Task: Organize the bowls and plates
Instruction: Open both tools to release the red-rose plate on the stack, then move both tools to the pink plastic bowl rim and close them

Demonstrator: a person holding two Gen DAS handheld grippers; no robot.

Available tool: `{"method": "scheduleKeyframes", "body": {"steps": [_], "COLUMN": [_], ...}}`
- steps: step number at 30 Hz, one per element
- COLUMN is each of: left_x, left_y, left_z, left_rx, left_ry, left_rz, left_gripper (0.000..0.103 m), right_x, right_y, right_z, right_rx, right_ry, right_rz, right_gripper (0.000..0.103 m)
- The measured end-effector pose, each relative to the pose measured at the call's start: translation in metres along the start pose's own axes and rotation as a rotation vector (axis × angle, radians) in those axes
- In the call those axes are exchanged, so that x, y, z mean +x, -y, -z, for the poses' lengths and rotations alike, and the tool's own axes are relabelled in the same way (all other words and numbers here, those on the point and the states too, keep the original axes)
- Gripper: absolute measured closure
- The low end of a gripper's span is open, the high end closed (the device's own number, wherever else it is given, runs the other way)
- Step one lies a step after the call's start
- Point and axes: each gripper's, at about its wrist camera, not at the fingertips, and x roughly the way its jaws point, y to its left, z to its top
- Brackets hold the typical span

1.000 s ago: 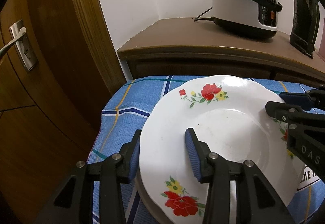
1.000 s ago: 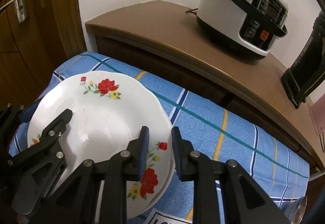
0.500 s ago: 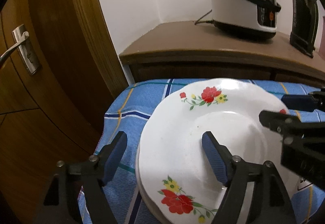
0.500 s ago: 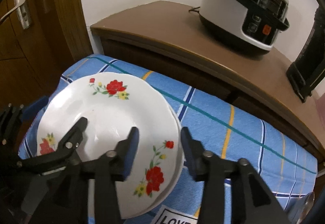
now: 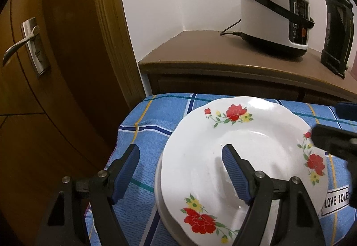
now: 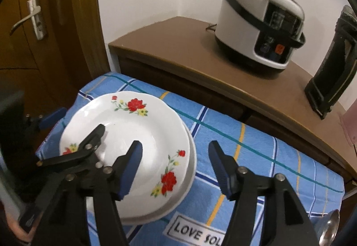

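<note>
White scalloped plate (image 5: 245, 156) with red and yellow flowers, blue checked tablecloth (image 6: 256, 156) striped white, yellow, teal, white-and-black rice cooker (image 5: 274, 16), brown wooden cabinet (image 6: 178, 45)

The left tool (image 5: 180, 168) is matte black plastic, built from angular, triangulated linkage bars that widen toward the camera. Each of its two fingers (image 5: 126, 170) ends in a dark blue pad with fine ribbing across the face. Round silver screw heads sit at the linkage joints, two on each side. The right tool (image 6: 176, 165) has the same make: black bars, ribbed blue pads on the fingers (image 6: 221, 168), and silver screws at the pivots. At the lower left edge of the right wrist view a small patch of bare skin shows, blurred.
</note>
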Motion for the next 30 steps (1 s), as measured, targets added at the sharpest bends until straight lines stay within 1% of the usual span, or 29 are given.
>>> {"method": "scheduleKeyframes", "body": {"steps": [2,5,9,12,15,18,21,22,23,25,27,30], "left_x": [-0.002,-0.006,-0.017,-0.024,-0.037,-0.06,-0.089,-0.1,-0.109,-0.128,-0.142,-0.157], "left_y": [-0.001,0.0,0.0,0.002,0.009,0.028,0.057,0.07,0.081,0.108,0.137,0.172], "left_z": [0.0,0.001,0.0,-0.001,0.0,0.001,0.002,0.004,0.006,0.013,0.021,0.032], "left_rx": [-0.006,-0.011,-0.02,-0.029,-0.051,-0.042,-0.001,0.024,0.047,0.096,0.15,0.221], "left_ry": [0.007,0.025,0.087,0.105,0.106,0.121,0.133,0.133,0.128,0.113,0.086,0.049], "left_rz": [-0.001,-0.011,-0.037,-0.04,0.001,0.07,0.183,0.231,0.273,0.372,0.457,0.539], "left_gripper": [0.024,0.024,0.024,0.024,0.024,0.024,0.024,0.024,0.024,0.024,0.024,0.024], "right_x": [-0.022,-0.049,-0.089,-0.122,-0.141,-0.16,-0.168,-0.17,-0.171,-0.171,-0.17,-0.172], "right_y": [0.002,0.007,0.025,0.055,0.085,0.122,0.147,0.157,0.164,0.179,0.188,0.2], "right_z": [0.007,0.018,0.043,0.073,0.1,0.138,0.166,0.18,0.189,0.205,0.216,0.233], "right_rx": [-0.006,-0.009,0.024,0.057,0.123,0.204,0.259,0.288,0.308,0.34,0.363,0.399], "right_ry": [0.026,0.069,0.121,0.164,0.189,0.2,0.187,0.175,0.164,0.138,0.117,0.1], "right_rz": [-0.021,-0.027,-0.059,-0.038,-0.018,0.038,0.088,0.095,0.104,0.113,0.125,0.126], "right_gripper": [0.041,0.04,0.04,0.04,0.04,0.04,0.041,0.043,0.045,0.052,0.054,0.059]}}
